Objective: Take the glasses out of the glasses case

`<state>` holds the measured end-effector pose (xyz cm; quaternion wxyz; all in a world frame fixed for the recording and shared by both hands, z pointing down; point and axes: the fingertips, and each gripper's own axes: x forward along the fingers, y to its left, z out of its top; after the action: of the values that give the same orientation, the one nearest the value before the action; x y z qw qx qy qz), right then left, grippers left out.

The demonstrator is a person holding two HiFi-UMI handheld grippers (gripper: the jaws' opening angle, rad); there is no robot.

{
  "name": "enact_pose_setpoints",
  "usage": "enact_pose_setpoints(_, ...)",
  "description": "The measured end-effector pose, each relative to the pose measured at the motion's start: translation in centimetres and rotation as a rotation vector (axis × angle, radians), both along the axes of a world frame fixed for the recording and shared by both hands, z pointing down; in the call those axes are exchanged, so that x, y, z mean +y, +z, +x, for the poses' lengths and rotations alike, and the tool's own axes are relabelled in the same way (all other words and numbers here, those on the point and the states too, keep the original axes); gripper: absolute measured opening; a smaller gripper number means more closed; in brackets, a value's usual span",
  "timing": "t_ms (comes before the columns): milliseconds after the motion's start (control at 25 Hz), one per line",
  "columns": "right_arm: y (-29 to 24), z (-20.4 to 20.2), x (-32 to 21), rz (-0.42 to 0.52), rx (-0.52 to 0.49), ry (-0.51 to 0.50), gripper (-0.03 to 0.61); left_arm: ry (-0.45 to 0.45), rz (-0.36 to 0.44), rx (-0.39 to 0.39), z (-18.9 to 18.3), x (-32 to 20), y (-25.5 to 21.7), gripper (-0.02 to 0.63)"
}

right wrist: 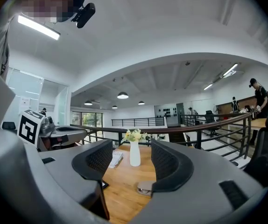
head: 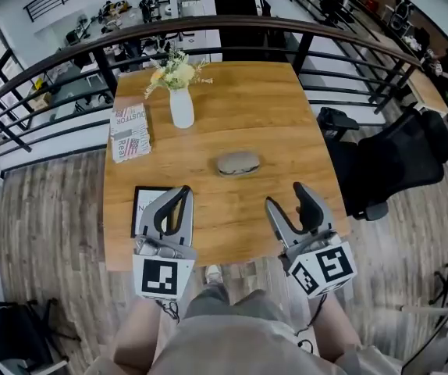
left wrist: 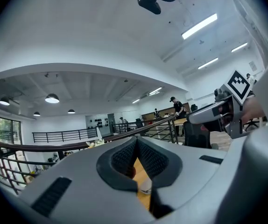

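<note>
The glasses case (head: 238,163) lies near the middle of the wooden table (head: 232,92), lid down as far as the head view shows, and neither of your tools touches it. In the right gripper view it (right wrist: 145,188) shows low between the jaws, partly behind the right-hand one and well ahead of the tips.

Your right gripper (head: 286,196) hangs over the near edge of the table, right of the case, with its jaws spread wide and only air between them. Your left gripper (head: 183,192) is on the other side, above a dark-framed card (head: 147,198) at the near left of the table. Its jaws meet at the tips and grip nothing; through the slit below the tips a grey sliver of the case (left wrist: 145,189) shows.

Beyond the case stands a white vase (head: 182,106) with pale flowers, and a striped magazine (head: 129,132) lies to its left. A black office chair (head: 392,162) stands off the right side of the table.
</note>
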<state>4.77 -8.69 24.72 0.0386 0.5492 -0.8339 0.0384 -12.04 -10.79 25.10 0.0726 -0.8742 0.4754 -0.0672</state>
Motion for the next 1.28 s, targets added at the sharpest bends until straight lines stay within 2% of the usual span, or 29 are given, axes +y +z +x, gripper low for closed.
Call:
enact_pose_setpoints(200, 1.7, 1.6, -3.9, -0.039, 0.002, 0.010, 0.275, 0.013, -0.039, 0.001, 1.8, -3.3, 1.4, 0.014)
enact_pose_setpoints(360, 5.0, 3.4, -6.0, -0.092, -0.001, -0.005, 0.275, 0.003, -0.091, -0.014, 4.0, -5.1, 4.0, 0.014)
enact_pose_setpoints(560, 9.7, 4.4, -8.6, -0.164, -0.006, -0.039, 0.275, -0.002, -0.112, -0.018, 5.5, -7.5, 7.3, 0.014)
enact_pose_setpoints(920, 18.9, 5.5, -13.0, -0.309, 0.017, -0.092, 0.262, 0.034, -0.207, -0.066, 9.0, -11.4, 15.8, 0.014)
enact_pose_setpoints(1280, 29.0, 4.3, -17.6, -0.464, -0.003, -0.138, 0.259, 0.037, -0.352, -0.060, 10.8, -15.6, 25.5, 0.014)
